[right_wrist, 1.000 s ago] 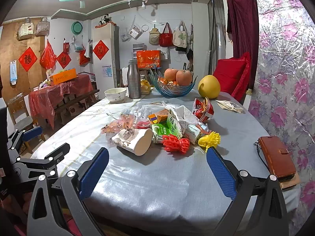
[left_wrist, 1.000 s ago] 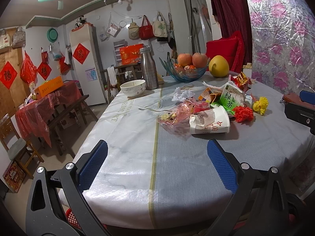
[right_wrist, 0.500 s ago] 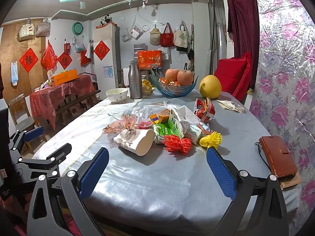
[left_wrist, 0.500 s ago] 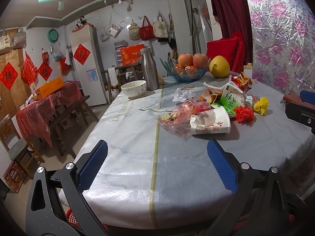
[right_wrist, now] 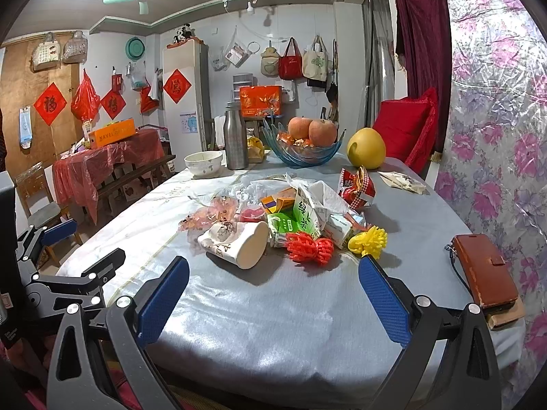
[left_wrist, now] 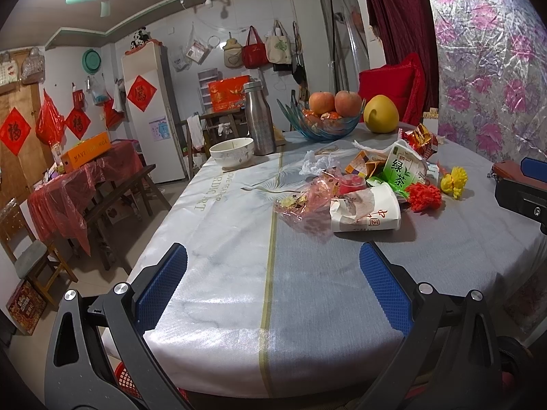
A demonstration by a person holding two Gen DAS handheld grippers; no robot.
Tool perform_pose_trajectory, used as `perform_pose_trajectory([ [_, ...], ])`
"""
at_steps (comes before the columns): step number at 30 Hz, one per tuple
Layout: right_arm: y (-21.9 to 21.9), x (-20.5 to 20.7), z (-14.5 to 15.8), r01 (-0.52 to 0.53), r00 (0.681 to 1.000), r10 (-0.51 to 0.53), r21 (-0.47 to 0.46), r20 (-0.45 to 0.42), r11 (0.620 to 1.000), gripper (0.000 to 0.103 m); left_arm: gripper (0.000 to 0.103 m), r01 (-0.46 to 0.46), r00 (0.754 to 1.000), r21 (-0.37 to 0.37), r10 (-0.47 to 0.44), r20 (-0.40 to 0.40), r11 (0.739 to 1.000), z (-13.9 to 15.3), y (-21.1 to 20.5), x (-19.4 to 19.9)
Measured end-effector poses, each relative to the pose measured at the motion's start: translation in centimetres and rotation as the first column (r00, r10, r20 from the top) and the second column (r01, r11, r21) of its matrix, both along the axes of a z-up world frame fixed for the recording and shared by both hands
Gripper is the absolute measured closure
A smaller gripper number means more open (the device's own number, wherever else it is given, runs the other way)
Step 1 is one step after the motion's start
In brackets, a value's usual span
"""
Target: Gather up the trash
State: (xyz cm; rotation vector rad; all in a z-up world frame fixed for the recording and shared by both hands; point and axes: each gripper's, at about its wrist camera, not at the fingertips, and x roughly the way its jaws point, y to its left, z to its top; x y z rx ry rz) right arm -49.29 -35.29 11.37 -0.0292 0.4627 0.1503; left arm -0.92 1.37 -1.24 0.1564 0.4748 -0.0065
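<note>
A heap of trash lies mid-table: a crushed white paper cup [left_wrist: 365, 212] [right_wrist: 239, 243] on its side, a green tea carton [left_wrist: 401, 170] [right_wrist: 306, 217], pink plastic wrappers [left_wrist: 307, 198] [right_wrist: 212, 213], a red string bundle [left_wrist: 424, 196] [right_wrist: 309, 247], a yellow one [left_wrist: 454, 181] [right_wrist: 369, 241], a red snack bag [right_wrist: 355, 184]. My left gripper [left_wrist: 273, 287] is open over the near table edge, short of the cup. My right gripper [right_wrist: 273, 294] is open too, nearer the cup and red bundle. Nothing is between either pair of fingers.
At the table's far end stand a white bowl [left_wrist: 231, 152], a steel flask [left_wrist: 260, 123], a glass fruit bowl [left_wrist: 321, 121] and a yellow pomelo [left_wrist: 380, 118]. A brown wallet [right_wrist: 485, 270] lies by the right edge. A red-covered side table [left_wrist: 82, 184] and chair stand at left.
Both grippers have crept slightly forward toward the trash heap; the cup and cartons look a little closer in the right wrist view. Nothing was taken hold of.
</note>
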Motion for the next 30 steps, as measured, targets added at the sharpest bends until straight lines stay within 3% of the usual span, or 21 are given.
perform_pose_trajectory([
  [1, -0.8, -1.7, 0.3, 0.0, 1.0, 0.0, 0.0, -0.001, 1.0, 0.006, 0.006, 0.0, 1.0, 0.0, 0.0, 0.0, 1.0, 0.0, 0.0, 0.0],
  [4, -0.5, -0.6, -0.6, 0.0, 1.0, 0.0, 0.002, -0.003, 1.0, 0.006, 0.006, 0.0, 1.0, 0.001, 0.0, 0.0, 1.0, 0.0, 0.0, 0.0],
  [9, -4.5, -7.3, 0.7, 0.01, 1.0, -0.01, 0.001, -0.015, 1.0, 0.006, 0.006, 0.009, 1.0, -0.005, -0.01, -0.013, 1.0, -0.3, 0.5, 0.3],
  [11, -6.2, -10.3, 1.5, 0.017, 1.0, -0.017, 0.001, -0.023, 1.0, 0.006, 0.006, 0.016, 0.999, -0.027, -0.017, -0.035, 0.999, -0.6, 1.3, 0.6],
  [18, -6.9, -11.4, 2.7, 0.086, 0.995, -0.084, 0.021, -0.059, 0.996, 0.006, 0.006, 0.063, 0.989, -0.151, -0.083, -0.126, 0.986, -1.3, 2.9, 3.0],
  [20, -8.7, -13.4, 3.0, 0.103, 0.993, -0.1, 0.035, -0.065, 0.994, 0.006, 0.006, 0.087, 0.981, -0.156, -0.113, -0.16, 0.984, -1.5, 2.1, 4.2],
  [21, -9.0, -11.7, 1.9, 0.112, 0.992, -0.108, 0.045, -0.071, 0.993, 0.006, 0.006, 0.109, 0.976, -0.159, -0.136, -0.17, 0.981, -1.5, 1.7, 4.7],
  [26, -9.8, -12.3, 2.5, 0.145, 0.986, -0.138, 0.081, -0.093, 0.986, 0.006, 0.006, 0.252, 0.928, -0.176, -0.289, -0.234, 0.952, -2.2, -2.6, 7.9],
  [27, -8.6, -10.1, 0.7, 0.15, 0.985, -0.141, 0.091, -0.099, 0.985, 0.006, 0.006, 0.269, 0.92, -0.182, -0.308, -0.243, 0.946, -2.5, -3.4, 8.5],
  [29, -8.9, -10.2, 0.9, 0.155, 0.984, -0.144, 0.107, -0.107, 0.982, 0.006, 0.006, 0.29, 0.903, -0.181, -0.331, -0.273, 0.94, -3.1, -5.5, 10.2],
  [30, -7.7, -7.4, 0.0, 0.155, 0.984, -0.142, 0.116, -0.11, 0.981, 0.006, 0.006, 0.298, 0.899, -0.176, -0.338, -0.28, 0.938, -3.3, -6.1, 10.9],
])
